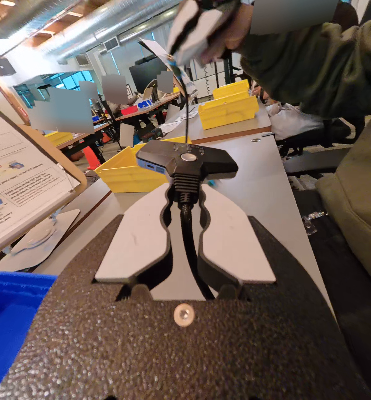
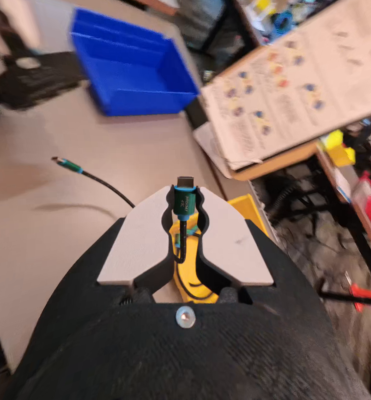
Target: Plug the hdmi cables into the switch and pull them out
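The left gripper (image 1: 185, 190) pinches the ribbed neck of the black HDMI switch (image 1: 187, 160), which it holds just above the grey table (image 1: 255, 194), in front of a yellow bin (image 1: 126, 175). The right gripper (image 2: 185, 190), raised well above the switch, is clamped on the green plug (image 2: 184, 202) of an HDMI cable, metal tip forward. A second green plug (image 2: 68, 165) lies loose on the table, between the switch and the blue bin (image 2: 134, 71).

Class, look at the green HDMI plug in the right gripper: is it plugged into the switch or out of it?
Out. The green plug sits clamped in the right gripper, its metal tip bare above the table, touching nothing.
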`<state>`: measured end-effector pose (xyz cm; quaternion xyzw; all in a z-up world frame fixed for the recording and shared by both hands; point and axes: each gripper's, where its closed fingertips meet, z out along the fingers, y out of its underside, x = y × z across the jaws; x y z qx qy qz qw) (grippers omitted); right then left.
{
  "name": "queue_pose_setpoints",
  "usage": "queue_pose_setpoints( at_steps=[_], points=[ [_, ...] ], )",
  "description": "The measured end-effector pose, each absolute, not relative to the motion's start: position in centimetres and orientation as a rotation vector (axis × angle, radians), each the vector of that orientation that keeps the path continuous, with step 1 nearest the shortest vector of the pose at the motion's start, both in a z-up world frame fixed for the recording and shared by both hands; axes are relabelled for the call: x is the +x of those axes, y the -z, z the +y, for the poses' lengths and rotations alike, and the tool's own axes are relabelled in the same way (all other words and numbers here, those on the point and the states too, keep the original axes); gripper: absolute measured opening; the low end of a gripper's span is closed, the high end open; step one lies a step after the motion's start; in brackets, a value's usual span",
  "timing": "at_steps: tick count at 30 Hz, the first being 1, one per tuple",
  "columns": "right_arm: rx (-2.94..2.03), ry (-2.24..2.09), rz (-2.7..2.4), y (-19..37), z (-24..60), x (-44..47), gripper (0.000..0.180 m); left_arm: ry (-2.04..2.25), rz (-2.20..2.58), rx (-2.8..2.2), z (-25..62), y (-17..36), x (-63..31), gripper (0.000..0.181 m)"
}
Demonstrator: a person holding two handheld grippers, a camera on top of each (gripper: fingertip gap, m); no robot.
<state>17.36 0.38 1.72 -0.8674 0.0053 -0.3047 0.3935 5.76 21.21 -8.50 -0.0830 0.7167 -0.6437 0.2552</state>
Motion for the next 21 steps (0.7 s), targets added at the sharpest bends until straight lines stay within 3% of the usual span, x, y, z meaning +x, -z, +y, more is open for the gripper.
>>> queue_pose_setpoints(
  at_steps=[8,15,21],
  points=[
    [-1.901,1.083,0.455,-4.4,-8.9,28.5,0.019,1.795,1.971,-0.222,20.8,9.2,5.9,0.021],
    [-1.800,1.086,0.617,4.1,-12.2,32.6,0.019,1.835,1.966,-0.211,20.8,9.3,5.7,0.021],
    [-1.829,1.061,0.543,7.2,-10.1,33.0,0.019,1.843,1.989,-0.219,20.4,9.8,6.1,0.021]
  ],
)
